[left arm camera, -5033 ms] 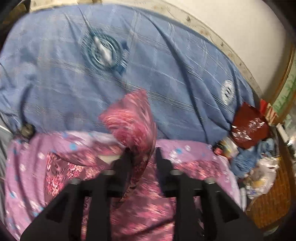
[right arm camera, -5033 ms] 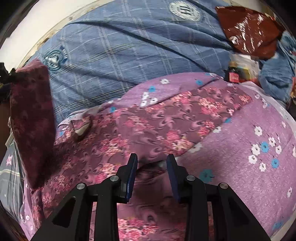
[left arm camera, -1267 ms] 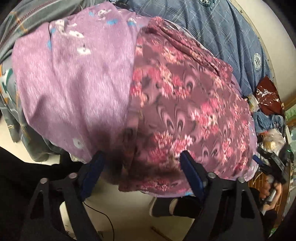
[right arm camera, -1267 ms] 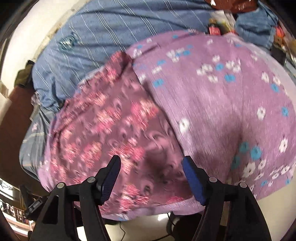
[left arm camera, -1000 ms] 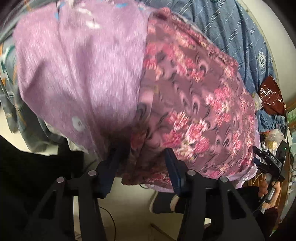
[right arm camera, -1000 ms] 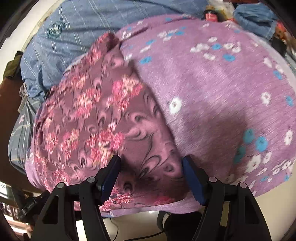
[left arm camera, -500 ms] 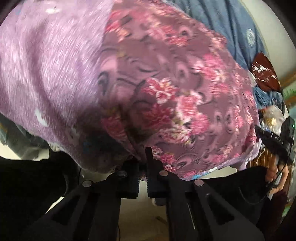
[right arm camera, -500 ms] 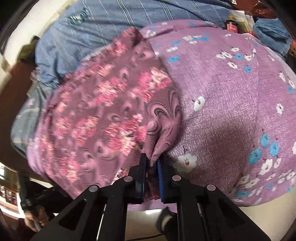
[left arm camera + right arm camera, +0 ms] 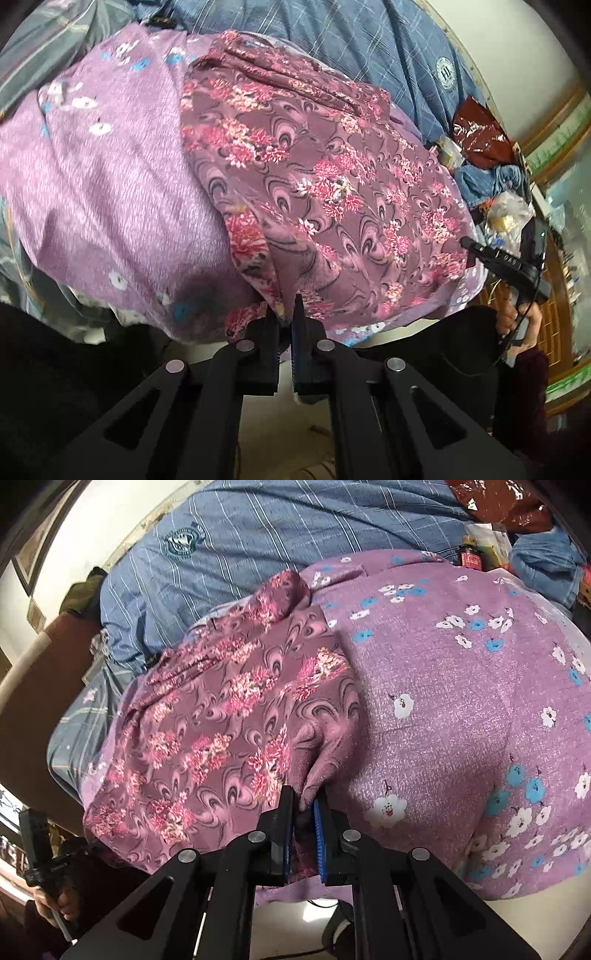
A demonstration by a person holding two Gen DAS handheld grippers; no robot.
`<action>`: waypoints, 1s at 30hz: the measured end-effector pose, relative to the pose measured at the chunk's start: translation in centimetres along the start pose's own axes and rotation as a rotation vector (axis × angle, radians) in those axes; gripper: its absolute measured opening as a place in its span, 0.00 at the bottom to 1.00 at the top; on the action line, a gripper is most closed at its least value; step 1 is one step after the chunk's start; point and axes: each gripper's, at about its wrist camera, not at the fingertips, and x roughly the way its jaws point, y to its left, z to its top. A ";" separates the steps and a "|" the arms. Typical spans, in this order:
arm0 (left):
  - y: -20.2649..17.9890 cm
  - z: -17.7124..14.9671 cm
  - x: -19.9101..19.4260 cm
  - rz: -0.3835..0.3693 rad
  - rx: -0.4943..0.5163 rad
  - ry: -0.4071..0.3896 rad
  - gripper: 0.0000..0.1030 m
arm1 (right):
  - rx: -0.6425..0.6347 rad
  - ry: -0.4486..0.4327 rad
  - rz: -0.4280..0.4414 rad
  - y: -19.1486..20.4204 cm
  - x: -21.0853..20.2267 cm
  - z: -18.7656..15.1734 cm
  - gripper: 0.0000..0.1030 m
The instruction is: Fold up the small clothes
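A small maroon garment with pink flowers (image 9: 325, 177) (image 9: 221, 731) lies spread on a purple flowered blanket (image 9: 96, 177) (image 9: 461, 701). My left gripper (image 9: 288, 310) is shut on the garment's near left corner, which rises in a small pinched ridge. My right gripper (image 9: 304, 801) is shut on the near right corner, a fold of cloth standing up between its pads. In the left wrist view the right gripper (image 9: 469, 245), held by a hand (image 9: 517, 314), shows at the garment's far right edge. The left gripper's handle (image 9: 37, 849) appears low left in the right wrist view.
A blue checked sheet with round emblems (image 9: 369, 48) (image 9: 258, 535) covers the bed behind the blanket. A dark red foil bag (image 9: 480, 136), blue cloth (image 9: 487, 177) and small clutter (image 9: 476, 550) sit at the bed's right end. Pale floor (image 9: 295, 424) lies below the near edge.
Both grippers went from wide open around the garment's near corners to shut on them. The left gripper has since lifted its corner a little; the right one shifted slightly.
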 end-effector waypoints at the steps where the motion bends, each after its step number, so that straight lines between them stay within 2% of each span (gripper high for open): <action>1: 0.1 0.0 -0.1 -0.006 -0.006 -0.002 0.02 | -0.013 0.013 -0.025 0.2 0.0 -0.1 0.09; 5: -1.6 0.2 0.0 -0.043 -0.004 -0.020 0.02 | -0.042 0.072 -0.047 0.5 -0.5 -0.5 0.09; 9: -2.9 0.8 -0.8 -0.070 0.019 -0.042 0.02 | -0.010 0.090 -0.018 0.2 -1.6 -0.4 0.09; 15: -3.7 2.7 -3.7 -0.142 0.023 -0.097 0.02 | 0.028 0.108 0.076 0.8 -3.2 0.0 0.09; 20: -3.9 5.0 -6.3 -0.203 -0.002 -0.168 0.02 | 0.078 0.077 0.240 1.2 -4.6 1.0 0.09; 25: -3.4 9.4 -8.5 -0.235 -0.025 -0.242 0.02 | 0.106 0.028 0.401 2.4 -5.0 3.7 0.09; 28: -2.9 13.6 -9.2 -0.254 -0.037 -0.289 0.02 | 0.132 -0.003 0.447 3.1 -4.2 7.4 0.09; 30: -2.2 17.0 -9.2 -0.229 -0.040 -0.320 0.02 | 0.148 -0.029 0.463 3.6 -3.4 10.1 0.09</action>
